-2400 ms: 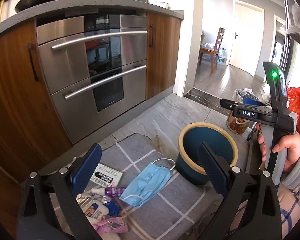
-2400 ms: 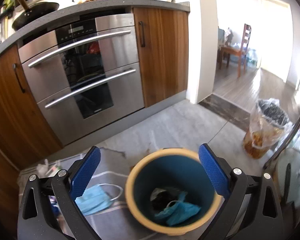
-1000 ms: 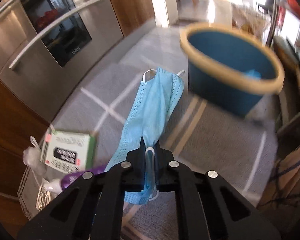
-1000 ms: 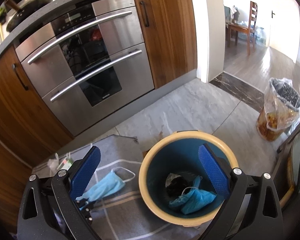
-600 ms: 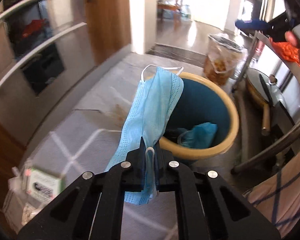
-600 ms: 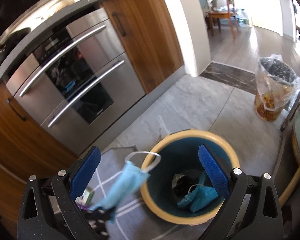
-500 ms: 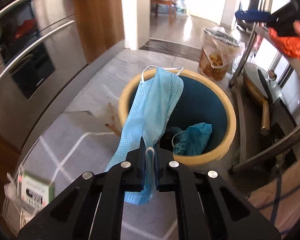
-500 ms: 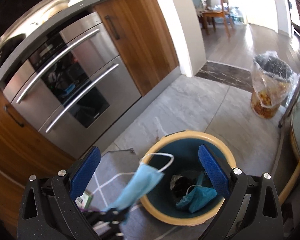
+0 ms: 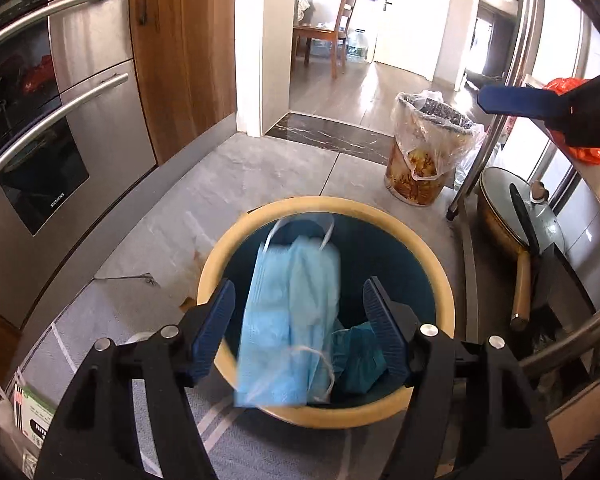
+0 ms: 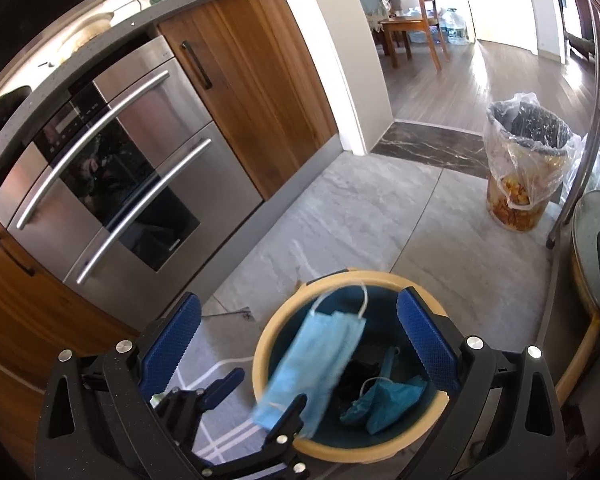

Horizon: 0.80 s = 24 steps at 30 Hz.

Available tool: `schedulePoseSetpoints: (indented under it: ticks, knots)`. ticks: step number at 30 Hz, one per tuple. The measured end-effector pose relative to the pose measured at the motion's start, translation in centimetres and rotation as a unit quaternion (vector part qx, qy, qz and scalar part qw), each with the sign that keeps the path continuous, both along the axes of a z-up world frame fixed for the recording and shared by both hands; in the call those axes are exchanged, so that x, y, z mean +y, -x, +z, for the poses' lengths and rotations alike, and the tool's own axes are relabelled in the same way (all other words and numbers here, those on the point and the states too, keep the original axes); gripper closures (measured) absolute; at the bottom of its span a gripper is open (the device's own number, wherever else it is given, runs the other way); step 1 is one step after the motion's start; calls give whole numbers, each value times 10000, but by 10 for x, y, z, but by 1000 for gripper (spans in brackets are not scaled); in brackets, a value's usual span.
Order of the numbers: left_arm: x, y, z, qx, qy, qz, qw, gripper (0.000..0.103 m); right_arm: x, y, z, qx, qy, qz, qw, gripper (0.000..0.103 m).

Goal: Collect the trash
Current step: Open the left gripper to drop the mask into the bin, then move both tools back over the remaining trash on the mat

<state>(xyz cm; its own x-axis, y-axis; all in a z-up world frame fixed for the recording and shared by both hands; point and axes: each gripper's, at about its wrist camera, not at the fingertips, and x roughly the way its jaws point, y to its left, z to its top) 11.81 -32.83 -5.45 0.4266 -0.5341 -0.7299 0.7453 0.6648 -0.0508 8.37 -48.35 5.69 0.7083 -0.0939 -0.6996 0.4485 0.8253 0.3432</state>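
- Left tool (image 9: 298,320): jaws are opening; the blue pads stand apart and do not press on the light blue face mask (image 9: 290,320) that hangs blurred between them.
- Face mask: located over the open mouth of the blue bin (image 9: 444,292) with the tan rim, toward the bin's 9 o'clock side in the right wrist view.
- Bin contents: a darker teal mask (image 10: 384,400) and a dark item lie at the bottom.
- Right tool (image 10: 300,336): jaws spread wide, nothing between the pads; it points down at the bin.
- Bin location: on the grey floor at the edge of a striped mat (image 9: 260,448).
- A lined waste basket (image 9: 424,152) stands at 1 o'clock, well apart from the bin.
- A green-and-white box (image 9: 30,416) lies at 8 o'clock on the mat.
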Motion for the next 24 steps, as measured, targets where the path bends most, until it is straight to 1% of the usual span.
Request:
schedulePoseSetpoints:
  ticks: [3,7,12,16,20,22,24]
  knots:
    - [7,2,2,-11,-13,75,10000,35,0,1,0,-7,-38,-35,10000,5]
    - [27,9,12,1,-45,190,9998,34,3,-1,0,21,-38,30,10000,5]
    - [69,23,34,-51,-10,406,9992,31,16,-5,-1,97,8,192,9998,5]
    - [114,37,57,-182,-73,652,9977,29,30,-10,-3,190,-101,344,9992,5]
    - [164,47,81,-246,-34,1048,9942,28,54,-15,-3,231,-41,608,9979,5]
    - [190,51,92,-271,10,1248,9918,26,70,-21,-4,299,8,890,9956,5]
    - [222,56,103,-319,62,1515,9879,23,94,-30,-9,441,141,1358,9897,5]
